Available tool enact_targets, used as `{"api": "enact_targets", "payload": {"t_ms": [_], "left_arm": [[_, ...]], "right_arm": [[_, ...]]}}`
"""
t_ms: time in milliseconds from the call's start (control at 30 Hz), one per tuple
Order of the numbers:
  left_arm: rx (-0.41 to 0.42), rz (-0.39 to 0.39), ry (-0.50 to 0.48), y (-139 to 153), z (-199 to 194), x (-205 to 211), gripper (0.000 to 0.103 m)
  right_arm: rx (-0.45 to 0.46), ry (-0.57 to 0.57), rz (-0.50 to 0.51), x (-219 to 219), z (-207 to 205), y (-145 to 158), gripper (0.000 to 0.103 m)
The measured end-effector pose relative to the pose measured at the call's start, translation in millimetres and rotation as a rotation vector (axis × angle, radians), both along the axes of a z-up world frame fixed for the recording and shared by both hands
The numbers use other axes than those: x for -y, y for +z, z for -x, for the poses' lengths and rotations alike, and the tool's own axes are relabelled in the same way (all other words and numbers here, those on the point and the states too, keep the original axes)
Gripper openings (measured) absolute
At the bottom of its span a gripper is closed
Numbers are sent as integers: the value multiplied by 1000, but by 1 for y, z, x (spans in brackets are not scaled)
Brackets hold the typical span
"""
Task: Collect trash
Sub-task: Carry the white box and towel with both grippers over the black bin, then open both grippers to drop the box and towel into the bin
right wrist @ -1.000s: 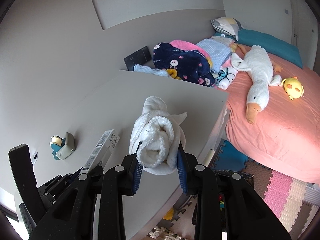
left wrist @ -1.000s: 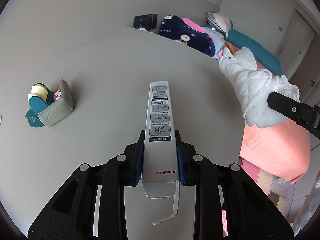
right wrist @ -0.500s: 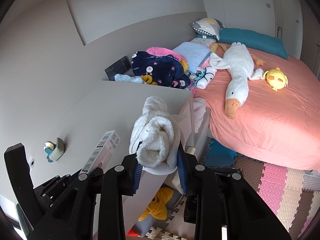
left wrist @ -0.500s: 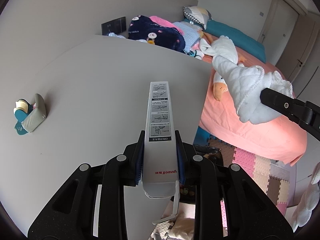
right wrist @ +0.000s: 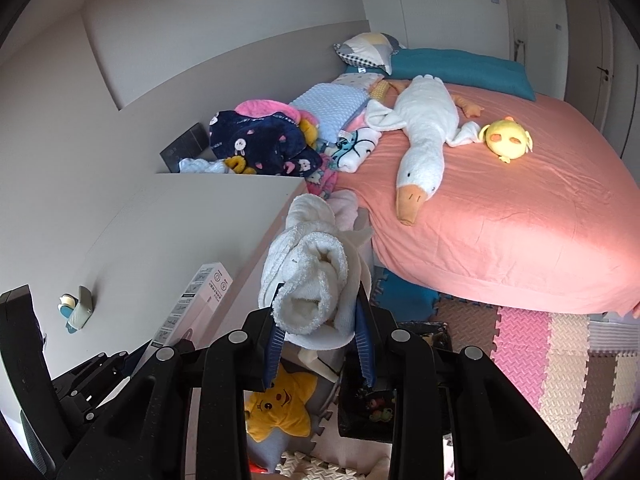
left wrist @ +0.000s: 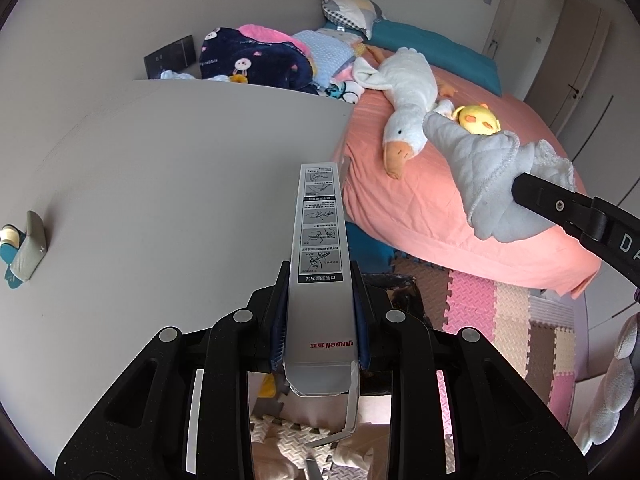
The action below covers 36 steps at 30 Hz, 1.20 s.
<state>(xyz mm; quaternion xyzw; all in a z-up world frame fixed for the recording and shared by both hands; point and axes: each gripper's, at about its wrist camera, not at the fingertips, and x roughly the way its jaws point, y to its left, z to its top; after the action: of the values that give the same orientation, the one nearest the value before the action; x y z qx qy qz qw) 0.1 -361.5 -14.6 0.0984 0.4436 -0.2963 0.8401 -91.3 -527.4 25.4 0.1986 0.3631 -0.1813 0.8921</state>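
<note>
Two grippers, both loaded: left gripper (left wrist: pixel 320 320) clamped on a long silver carton (left wrist: pixel 320 264) printed "yuwell", with line diagrams, held past the desk (left wrist: pixel 160 184) edge. Right gripper (right wrist: pixel 320 328) clamped on a rolled, fluffy white cloth (right wrist: pixel 308 276), above a black bin (right wrist: pixel 420 344).

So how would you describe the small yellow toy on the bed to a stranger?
Look at the large bed with the pink sheet. Beside the long white goose lies the small yellow toy. It alone is round and yellow, with orange cheeks.
</note>
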Motion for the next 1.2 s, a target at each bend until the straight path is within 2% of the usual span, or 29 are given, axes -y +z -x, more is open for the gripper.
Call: {"api": "enact_targets", "payload": {"t_ms": [600,1000,1100,1167,1200], "left_arm": [[-53,-47,-171,-14,30,65,27],[-79,-72,-197,-24,28,80,27],[-103,-88,-228,-27,26,87,28],[-125,-89,-223,-27,23,88,59],[-125,-82,-209,-25,21,88,89]], "right_arm": [[-44,-143,-4,59,31,-14,33],[-96,-176,9,80,19,-23,33],[-117,-192,13,87,11,-23,43],[-136,-233,38,89,9,-21,62],[-134,-251,53,90,10,-19,66]]}}
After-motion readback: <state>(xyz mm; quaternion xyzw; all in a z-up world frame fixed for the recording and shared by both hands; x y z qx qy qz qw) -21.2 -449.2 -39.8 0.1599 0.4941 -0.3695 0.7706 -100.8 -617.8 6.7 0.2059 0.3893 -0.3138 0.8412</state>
